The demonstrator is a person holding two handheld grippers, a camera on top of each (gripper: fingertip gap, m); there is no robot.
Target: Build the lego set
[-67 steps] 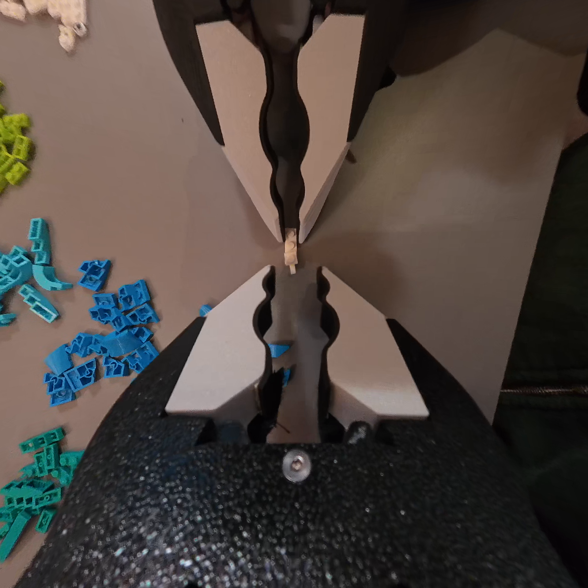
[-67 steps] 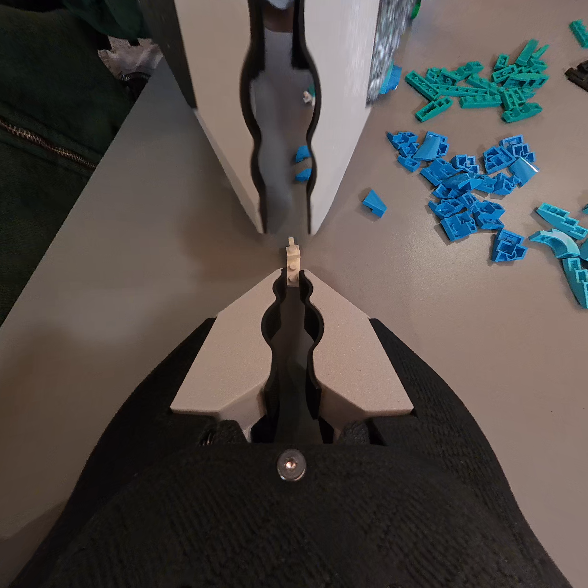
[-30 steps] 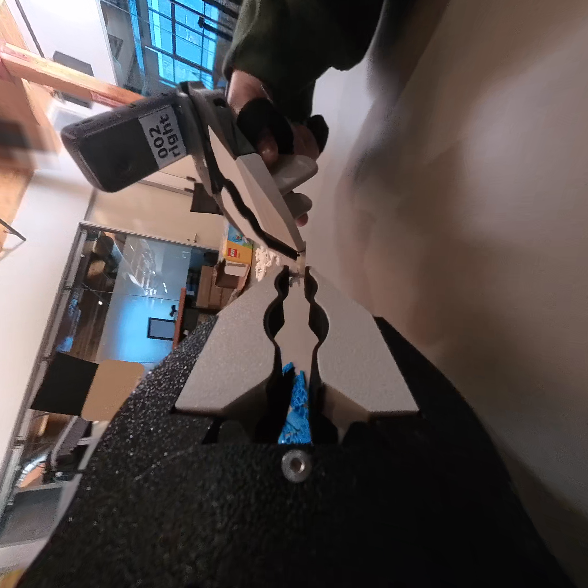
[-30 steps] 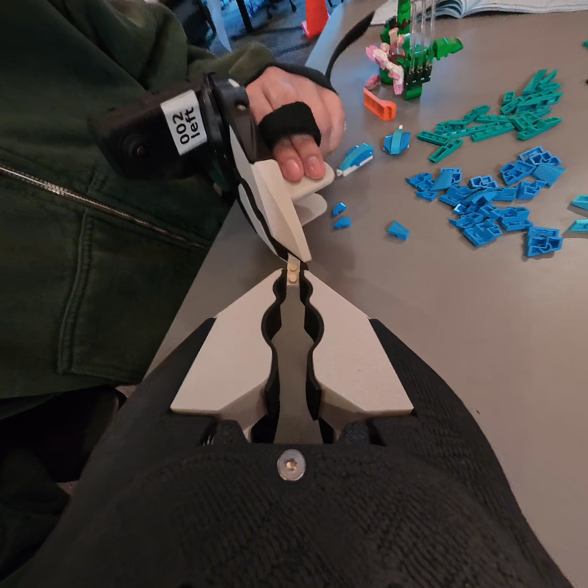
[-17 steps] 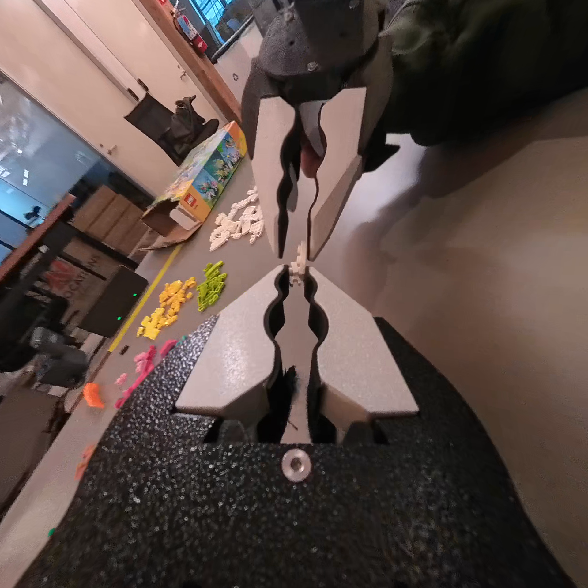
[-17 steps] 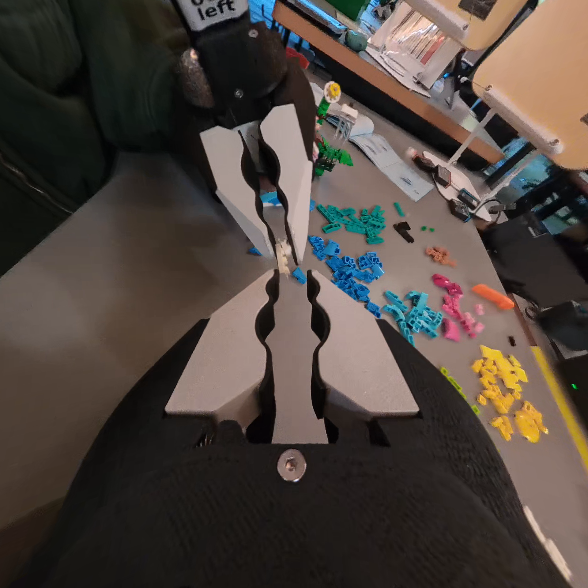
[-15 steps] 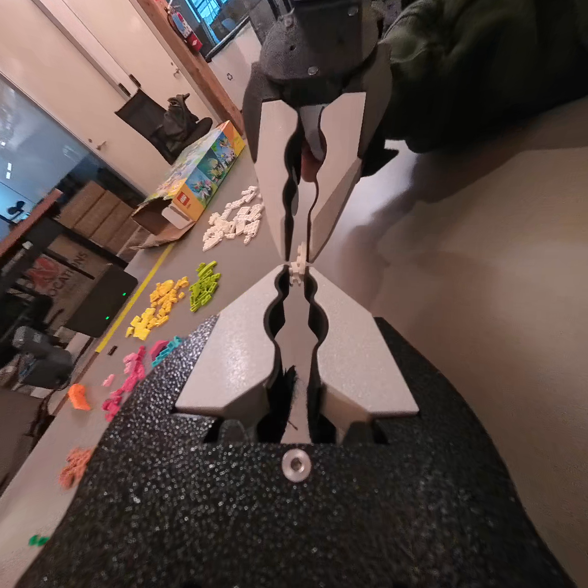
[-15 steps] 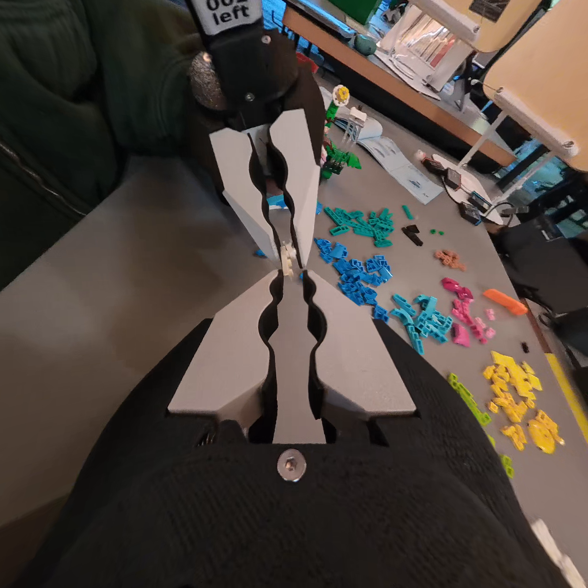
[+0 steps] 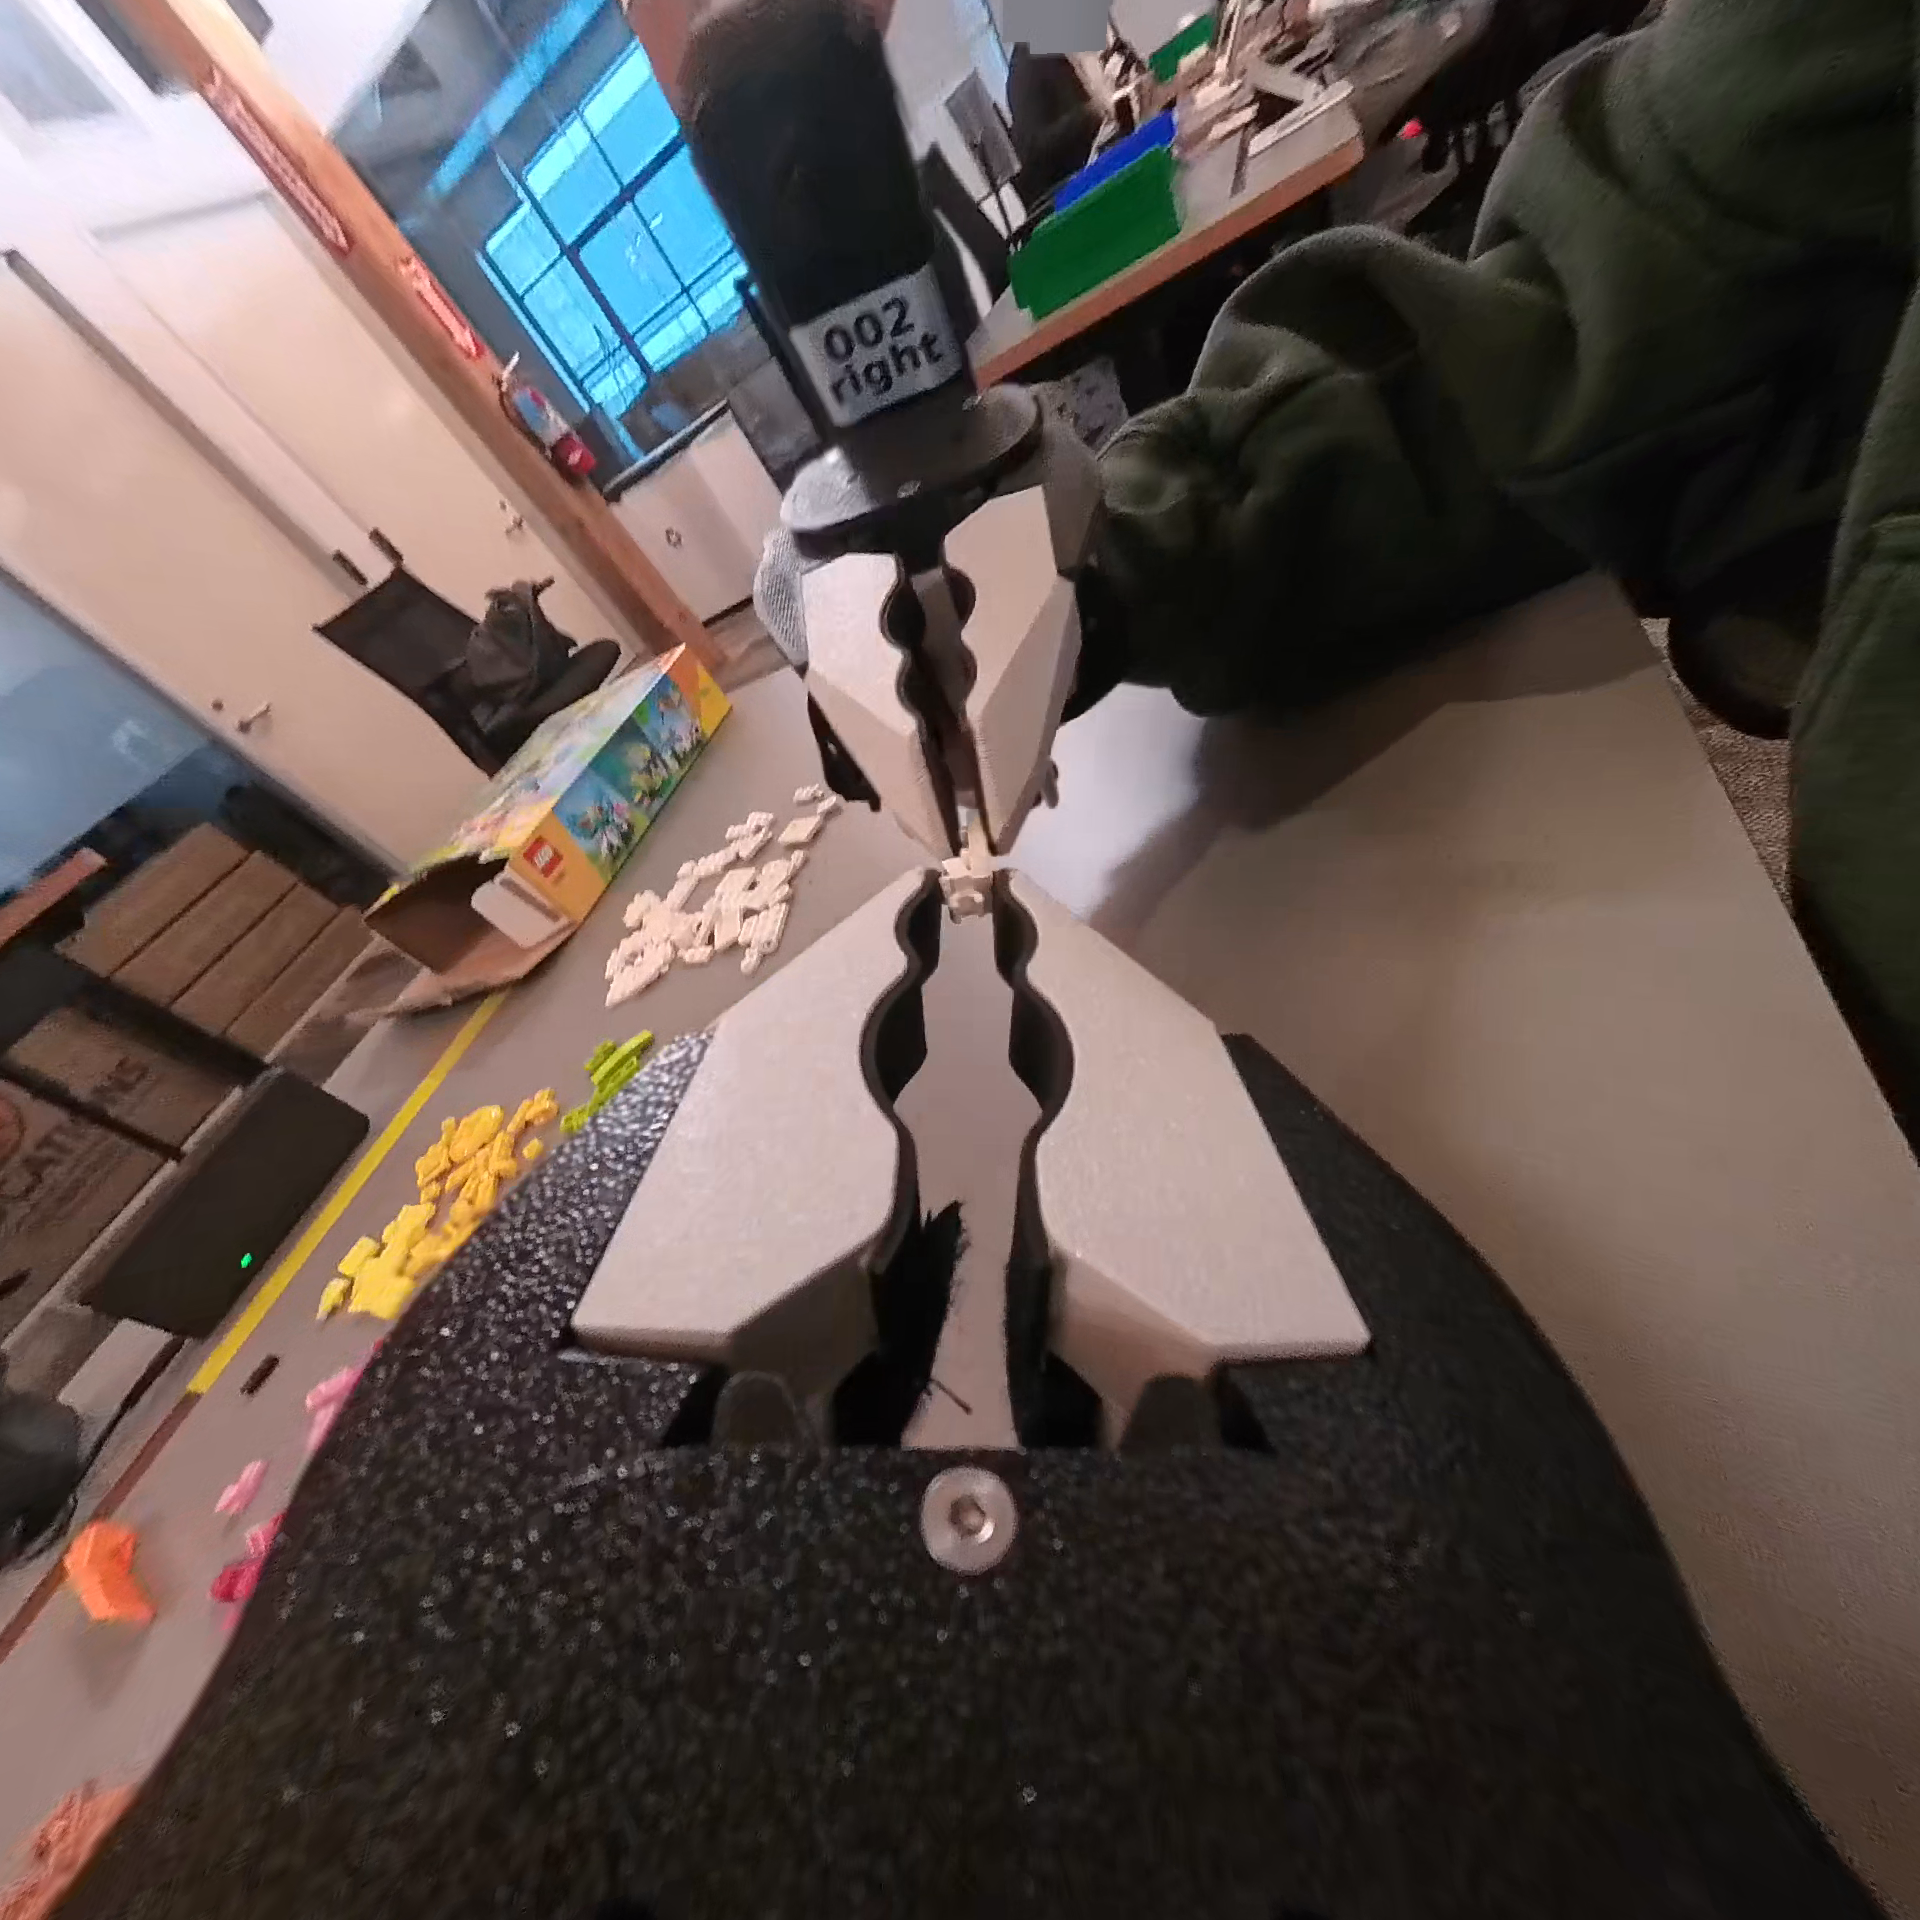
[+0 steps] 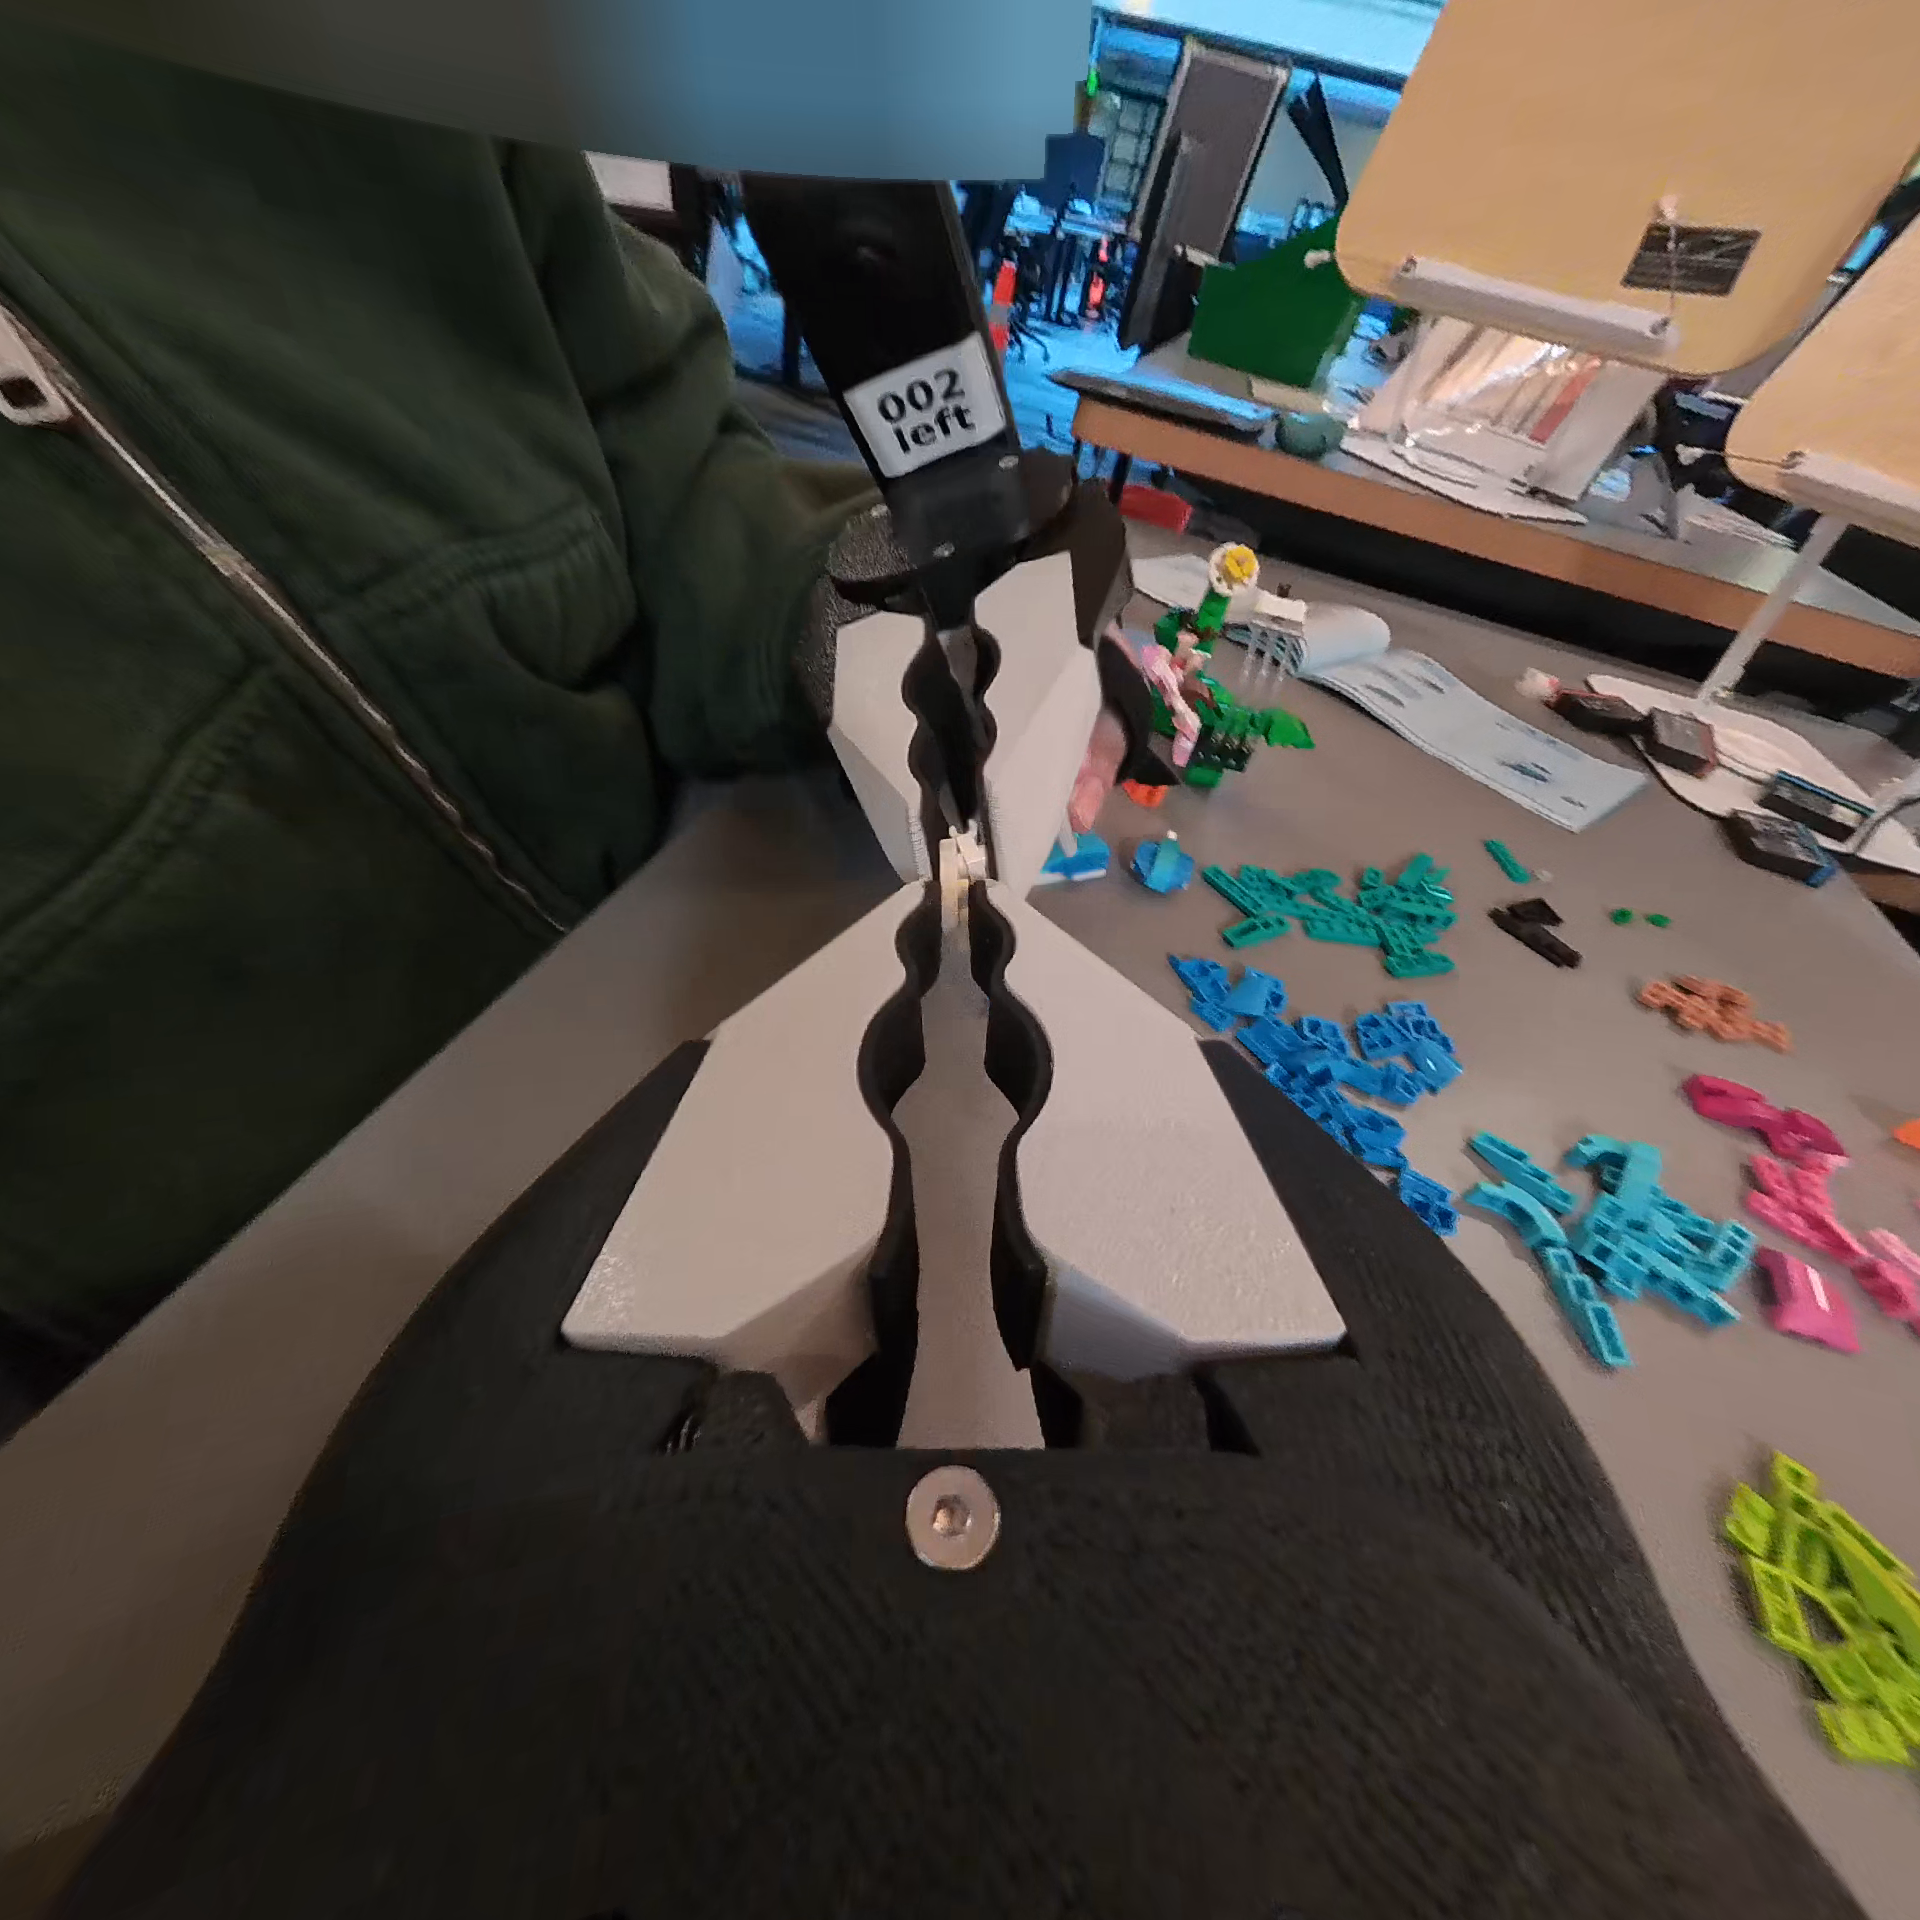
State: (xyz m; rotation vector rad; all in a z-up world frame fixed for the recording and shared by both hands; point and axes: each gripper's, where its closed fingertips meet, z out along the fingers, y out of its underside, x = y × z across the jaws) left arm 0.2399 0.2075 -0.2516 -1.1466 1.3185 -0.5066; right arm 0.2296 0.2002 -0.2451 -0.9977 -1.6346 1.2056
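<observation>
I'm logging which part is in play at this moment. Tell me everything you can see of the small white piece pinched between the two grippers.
The small white piece is a tiny off-white plastic Lego assembly with at least one round stud showing. It is held in the air above the grey table, not resting on it. The left gripper pinches one end and the right gripper the other, tips almost meeting. How many bricks make it up is too small to tell.

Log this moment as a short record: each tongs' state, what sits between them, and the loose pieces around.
left tongs: shut on white piece
right tongs: shut on white piece
white piece: small, pinched tip to tip between both tongs, above the table
white pile: on table, beside the box
blue pile: on table
flower model: standing by the booklet
</observation>
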